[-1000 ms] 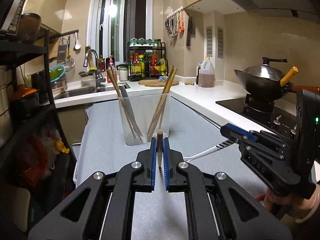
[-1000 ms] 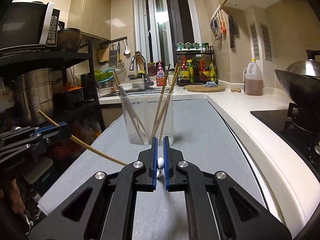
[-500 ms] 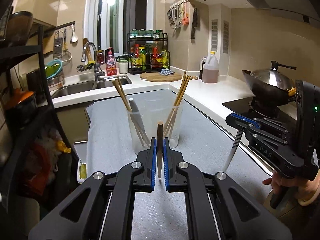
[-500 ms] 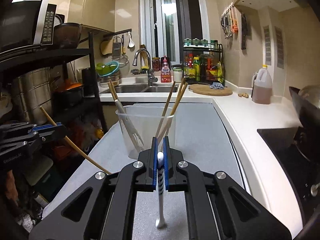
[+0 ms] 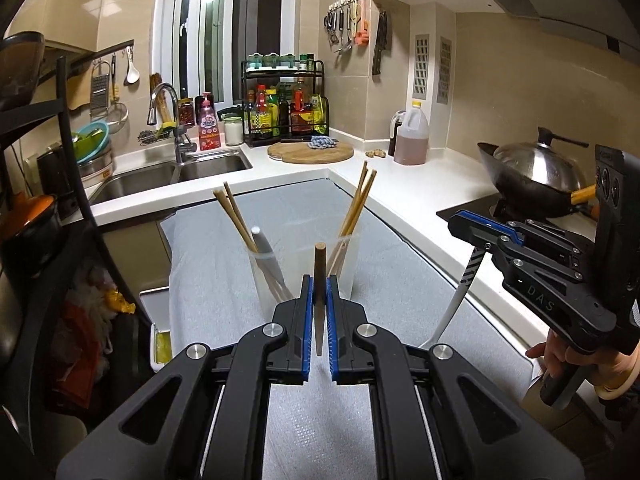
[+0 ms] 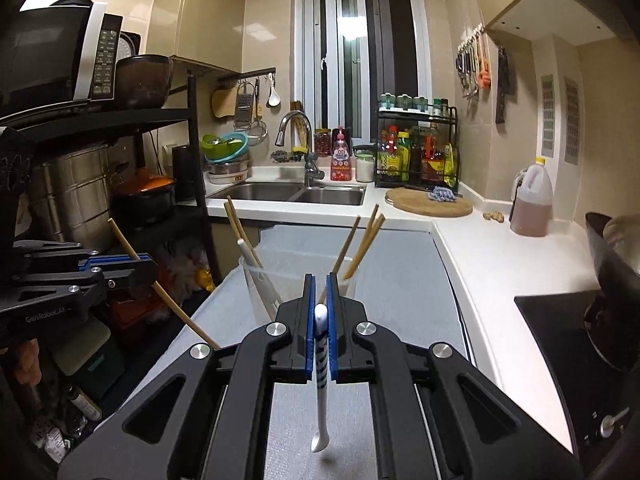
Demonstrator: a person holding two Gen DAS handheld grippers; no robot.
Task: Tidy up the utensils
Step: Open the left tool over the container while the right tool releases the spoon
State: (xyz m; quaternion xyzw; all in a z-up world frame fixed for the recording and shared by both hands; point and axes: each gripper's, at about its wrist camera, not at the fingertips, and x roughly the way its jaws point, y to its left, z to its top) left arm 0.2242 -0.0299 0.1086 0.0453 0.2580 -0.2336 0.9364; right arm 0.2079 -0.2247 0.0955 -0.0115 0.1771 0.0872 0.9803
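Left wrist view: the left tool is closed on a wooden chopstick, which stands nearly upright between the blue pads, its blunt end poking above them. Just beyond it a clear cup stands on the grey mat covering the desk. The cup holds two chopsticks leaning left beside a white handle, and more chopsticks leaning right. At the right edge a hand holds the right tool, clamped on the top of a white spoon with dark stripes that hangs down and to the left, clear of the mat. A wok sits on the stove behind.

Right wrist view: the right tool is shut on the striped spoon; its rounded handle end shows between the pads and the rest hangs down toward the camera above the mat. The cup stands straight ahead, chopsticks fanning left and right. At the left, the left tool grips its chopstick, which slants from upper left down to lower right, off to the cup's left. A sink lies beyond.
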